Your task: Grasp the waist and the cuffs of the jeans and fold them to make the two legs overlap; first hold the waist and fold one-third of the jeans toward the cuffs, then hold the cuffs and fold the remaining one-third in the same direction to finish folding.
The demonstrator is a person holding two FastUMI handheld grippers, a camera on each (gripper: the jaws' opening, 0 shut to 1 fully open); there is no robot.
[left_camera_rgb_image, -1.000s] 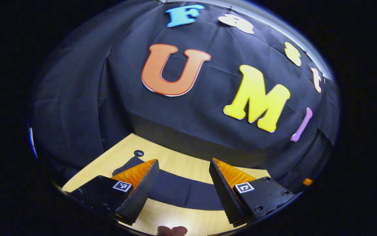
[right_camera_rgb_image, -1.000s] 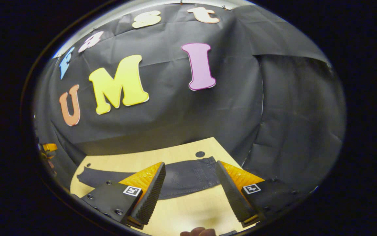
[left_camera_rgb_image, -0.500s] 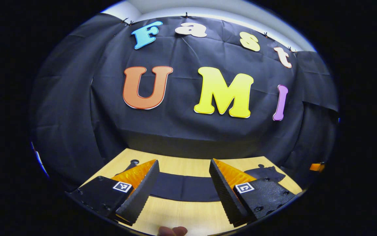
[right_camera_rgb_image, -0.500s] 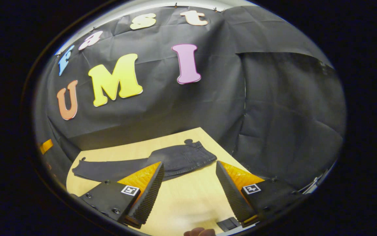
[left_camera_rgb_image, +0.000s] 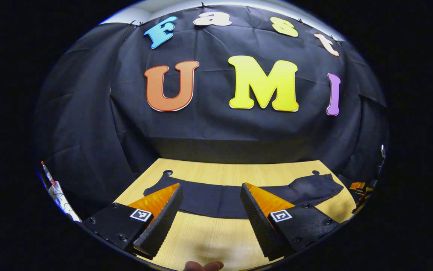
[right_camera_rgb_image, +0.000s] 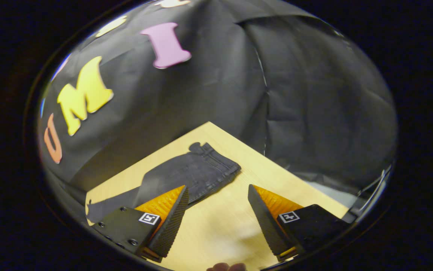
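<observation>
Jeans (left_camera_rgb_image: 216,197) lie flat across the far half of the wooden table (left_camera_rgb_image: 208,241) in the left gripper view, stretched left to right, with the bunched waist (left_camera_rgb_image: 316,186) at the right end and the cuff end (left_camera_rgb_image: 156,184) at the left. The left gripper (left_camera_rgb_image: 210,214) hangs above the bare near part of the table, its jaws spread wide with nothing between them, well short of the cloth. A fingertip (left_camera_rgb_image: 203,266) of the hand holding it shows at the bottom edge.

In the right gripper view the waist (right_camera_rgb_image: 208,165) sits far and slightly left of the right gripper (right_camera_rgb_image: 218,218), and the legs (right_camera_rgb_image: 114,203) run off to the left. Its jaws too are spread and empty, over bare wood, not touching the denim.

The dark fabric looks to be a single layer thick where it lies flat, so I judge the main risk to be a shallow pinch: fingers coming down on the table beside the edge, or catching only the top layer of the waistband, would let the lower leg drag and the two legs end up askew. If one gripper lifts before the other, the long cloth may twist. The waist also lies near the table's right edge, so a push rather than a pinch could slide it off.
</observation>
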